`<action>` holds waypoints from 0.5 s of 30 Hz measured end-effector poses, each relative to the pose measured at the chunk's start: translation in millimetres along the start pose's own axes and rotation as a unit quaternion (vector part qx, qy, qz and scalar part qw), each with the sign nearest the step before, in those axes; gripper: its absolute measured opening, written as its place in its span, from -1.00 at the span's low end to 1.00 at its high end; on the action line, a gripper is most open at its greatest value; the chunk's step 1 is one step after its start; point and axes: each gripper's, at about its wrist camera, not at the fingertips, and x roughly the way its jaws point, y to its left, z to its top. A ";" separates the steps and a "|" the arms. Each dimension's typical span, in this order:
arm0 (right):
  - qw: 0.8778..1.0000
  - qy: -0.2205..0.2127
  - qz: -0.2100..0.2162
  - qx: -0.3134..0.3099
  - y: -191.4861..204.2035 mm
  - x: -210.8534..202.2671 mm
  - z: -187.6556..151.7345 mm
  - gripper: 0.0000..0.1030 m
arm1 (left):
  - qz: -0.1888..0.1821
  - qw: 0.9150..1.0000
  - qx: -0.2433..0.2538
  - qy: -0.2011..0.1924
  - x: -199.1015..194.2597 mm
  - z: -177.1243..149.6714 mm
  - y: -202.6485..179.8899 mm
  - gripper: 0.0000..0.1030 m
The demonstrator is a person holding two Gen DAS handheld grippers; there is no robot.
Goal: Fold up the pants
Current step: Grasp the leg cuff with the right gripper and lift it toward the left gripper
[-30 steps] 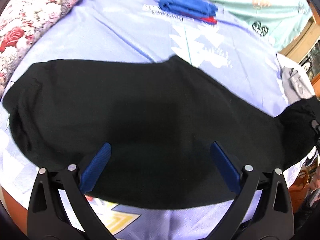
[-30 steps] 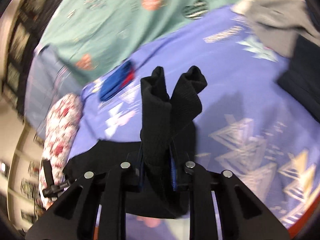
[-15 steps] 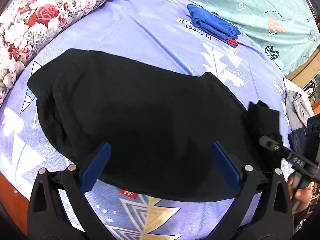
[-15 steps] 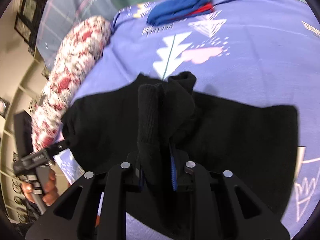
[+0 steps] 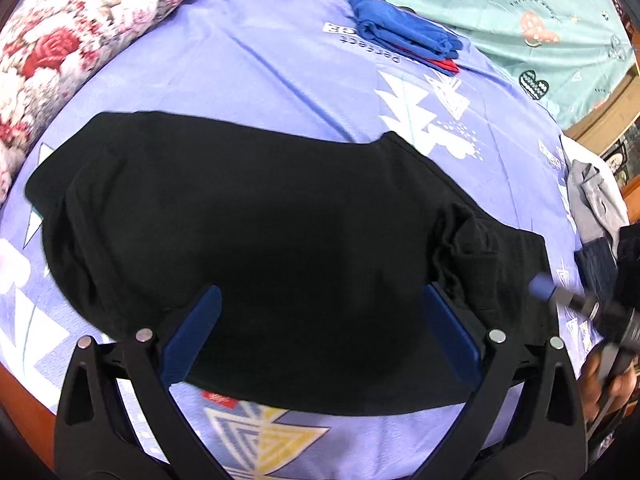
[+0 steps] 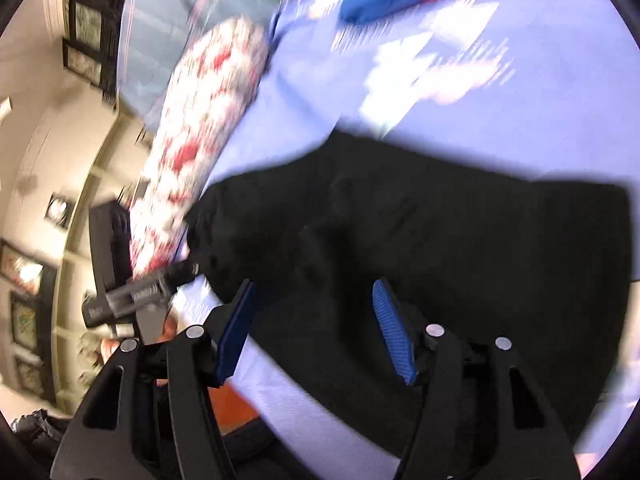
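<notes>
The black pants [image 5: 260,232] lie folded over on the purple patterned bedsheet [image 5: 248,64], with a bunched cuff end [image 5: 468,248] resting on top at the right. They also show in the right wrist view [image 6: 440,248]. My left gripper [image 5: 320,332] is open and empty, hovering over the pants' near edge. My right gripper [image 6: 316,332] is open and empty above the pants; it appears blurred at the right edge of the left wrist view [image 5: 576,304].
A folded blue and red garment [image 5: 404,36] lies at the far side of the bed. A floral bolster [image 5: 72,48] lies along the left. Grey and dark clothes [image 5: 596,208] are piled at the right. A teal sheet [image 5: 520,12] lies behind.
My right gripper carried the pant legs' ends over onto the pants, then opened and let them go. My left gripper stayed open, shifting slightly.
</notes>
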 end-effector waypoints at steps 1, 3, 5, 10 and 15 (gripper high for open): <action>1.000 -0.022 -0.019 0.004 -6.6 -13.2 2.5 0.13 | -0.002 1.000 0.003 0.001 0.9 0.5 -4.2 0.96; 0.995 -0.060 -0.075 0.019 -28.2 -38.8 5.9 -0.13 | -0.006 1.000 0.011 0.002 2.8 3.3 -14.7 0.96; 0.988 -0.072 -0.137 0.026 -45.6 -49.9 6.5 -0.47 | -0.014 1.000 0.023 0.000 3.8 5.7 -29.1 0.96; 0.979 -0.059 -0.188 0.050 -83.9 -44.4 6.3 -0.74 | -0.032 0.998 0.055 0.001 8.4 10.6 -65.1 0.96; 0.969 -0.064 -0.232 0.064 -106.3 -32.8 8.5 -0.79 | -0.043 0.997 0.069 0.010 19.1 12.2 -89.3 0.96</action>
